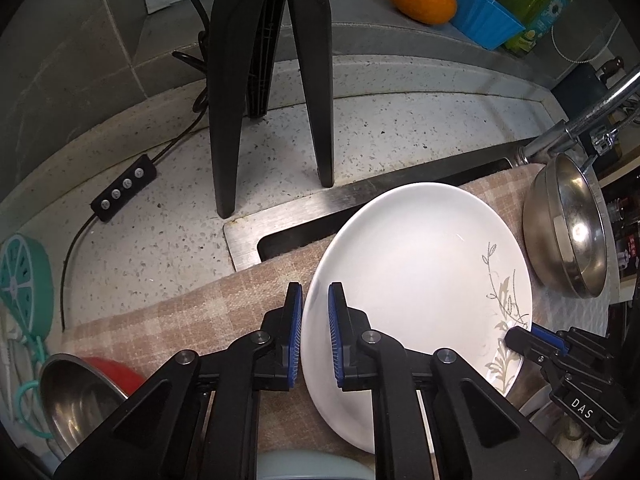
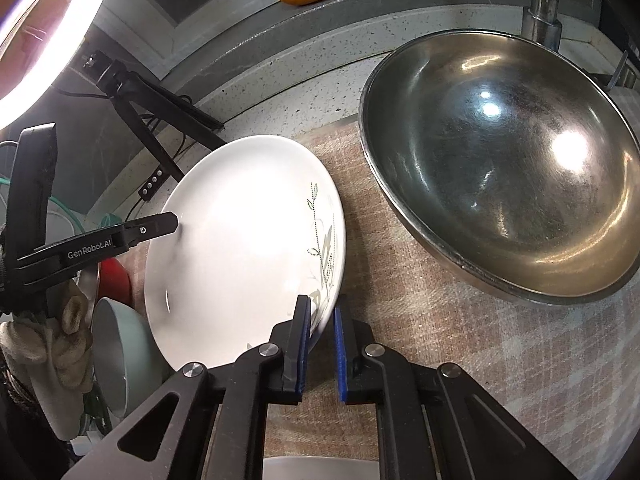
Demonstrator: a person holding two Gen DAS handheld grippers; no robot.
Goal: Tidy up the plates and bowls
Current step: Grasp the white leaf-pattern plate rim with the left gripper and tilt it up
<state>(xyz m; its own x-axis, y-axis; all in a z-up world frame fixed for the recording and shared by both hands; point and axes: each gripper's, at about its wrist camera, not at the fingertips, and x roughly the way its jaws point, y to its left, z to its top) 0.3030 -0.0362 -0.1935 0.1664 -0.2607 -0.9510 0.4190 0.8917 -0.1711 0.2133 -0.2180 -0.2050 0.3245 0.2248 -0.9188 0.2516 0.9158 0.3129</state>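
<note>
Plate: The white plate [image 1: 416, 280] sits over the checked cloth [image 1: 200, 312], tipped up a bit, with a gripper on each side.
Left gripper: Your left gripper [image 1: 315, 336] is squeezed onto the plain edge of the plate. Its blue pads are nearly shut, with only the thin rim between them.
Right gripper: Your right gripper [image 2: 322, 344] is squeezed the same way onto the edge with the leaf picture.
Big steel bowl: The big steel bowl [image 2: 500, 168] lies just beside the plate on the cloth.
Other bowls: A small steel bowl [image 1: 76, 396], a red bowl [image 1: 116, 372] and a pale green bowl [image 2: 124, 360] wait near your left side.
Slip risk: The plate is smooth and you only hold its thin rim. If one hand tips or lifts faster than the other, it could slide out and break.
Bump risk: If you swing the plate to the right, it could knock the big steel bowl.
Pull risk: If your hands move apart, the rim could pop out of the pads.
</note>
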